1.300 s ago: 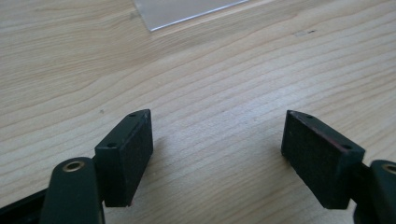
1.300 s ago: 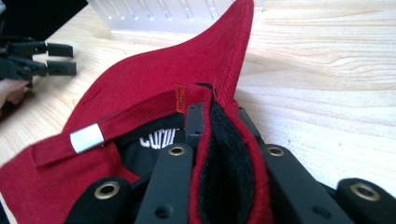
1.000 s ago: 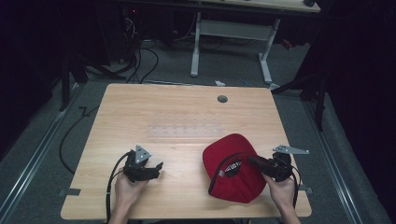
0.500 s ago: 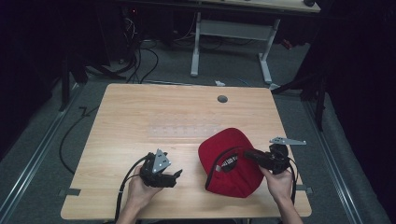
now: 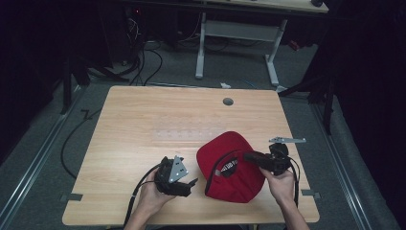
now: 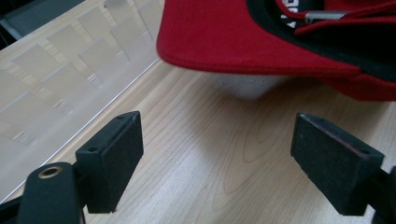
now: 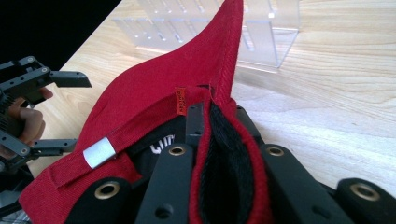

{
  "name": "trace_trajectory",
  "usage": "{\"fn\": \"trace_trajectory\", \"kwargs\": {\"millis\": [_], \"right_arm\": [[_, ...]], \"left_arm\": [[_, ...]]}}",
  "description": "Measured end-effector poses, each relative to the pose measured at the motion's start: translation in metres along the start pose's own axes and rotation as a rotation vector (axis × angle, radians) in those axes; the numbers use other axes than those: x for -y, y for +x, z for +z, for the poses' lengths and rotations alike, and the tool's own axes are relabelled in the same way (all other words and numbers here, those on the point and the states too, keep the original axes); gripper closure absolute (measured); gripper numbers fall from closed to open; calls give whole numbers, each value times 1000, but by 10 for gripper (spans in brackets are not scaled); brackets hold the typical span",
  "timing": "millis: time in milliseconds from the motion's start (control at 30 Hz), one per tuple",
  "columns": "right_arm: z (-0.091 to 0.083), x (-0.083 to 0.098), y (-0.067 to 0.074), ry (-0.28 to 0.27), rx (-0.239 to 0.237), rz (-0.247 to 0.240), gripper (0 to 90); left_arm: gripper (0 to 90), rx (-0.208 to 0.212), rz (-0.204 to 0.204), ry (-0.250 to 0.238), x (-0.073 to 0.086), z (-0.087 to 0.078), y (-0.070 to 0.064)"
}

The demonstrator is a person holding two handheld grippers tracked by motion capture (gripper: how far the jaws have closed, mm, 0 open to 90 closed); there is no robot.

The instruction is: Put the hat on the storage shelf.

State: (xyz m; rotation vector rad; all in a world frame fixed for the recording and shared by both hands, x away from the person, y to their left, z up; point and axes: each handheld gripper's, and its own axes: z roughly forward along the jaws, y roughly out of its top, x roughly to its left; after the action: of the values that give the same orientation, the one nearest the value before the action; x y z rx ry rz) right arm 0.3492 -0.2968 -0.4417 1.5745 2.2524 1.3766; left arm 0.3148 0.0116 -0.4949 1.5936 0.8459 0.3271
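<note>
Right gripper (image 7: pixel 212 154) pinches red cap's (image 5: pixel 234 165) rear edge; left gripper (image 6: pixel 217 163), jaws just opened wide, nothing between, cap just ahead: advance squarely onto rim (image 6: pixel 252 60) before closing.

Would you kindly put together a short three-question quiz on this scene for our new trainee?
1. True or false: the right gripper is shut on the rim of the red cap.
2. What lies between the jaws of the left gripper?
A. the cap's brim
B. nothing but bare table
C. a cable
3. Name the see-through thing that stands on the table beyond the cap.

Key
1. True: in the right gripper view the red and black rim is pinched between the closed jaws.
2. B: the jaws stand wide apart, with the cap just ahead of them.
3. A clear plastic rack with compartments.
</note>
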Motion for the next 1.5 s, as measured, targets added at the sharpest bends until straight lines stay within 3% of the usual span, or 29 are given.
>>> {"fn": "trace_trajectory", "kwargs": {"millis": [500, 1133, 1200, 1233, 1300, 1433, 1500], "right_arm": [[12, -11, 10, 62, -45, 3, 814], [26, -17, 16, 132, -59, 15, 813], [28, -18, 17, 138, -76, 18, 814], [30, -19, 20, 149, -109, 21, 814], [33, -19, 26, 157, -94, 3, 813], [35, -20, 25, 152, -107, 10, 813], [36, -19, 26, 159, -108, 5, 810]], "left_arm": [[174, 6, 116, 7, 0, 8, -15], [239, 5, 203, 35, 4, 9, -22], [284, 7, 213, 39, 4, 10, -23], [296, 7, 215, 38, 4, 10, -23], [316, 4, 219, 37, 2, 11, -24], [380, -4, 209, 30, 0, 9, -21], [458, -4, 202, 25, -2, 7, -18]]}}
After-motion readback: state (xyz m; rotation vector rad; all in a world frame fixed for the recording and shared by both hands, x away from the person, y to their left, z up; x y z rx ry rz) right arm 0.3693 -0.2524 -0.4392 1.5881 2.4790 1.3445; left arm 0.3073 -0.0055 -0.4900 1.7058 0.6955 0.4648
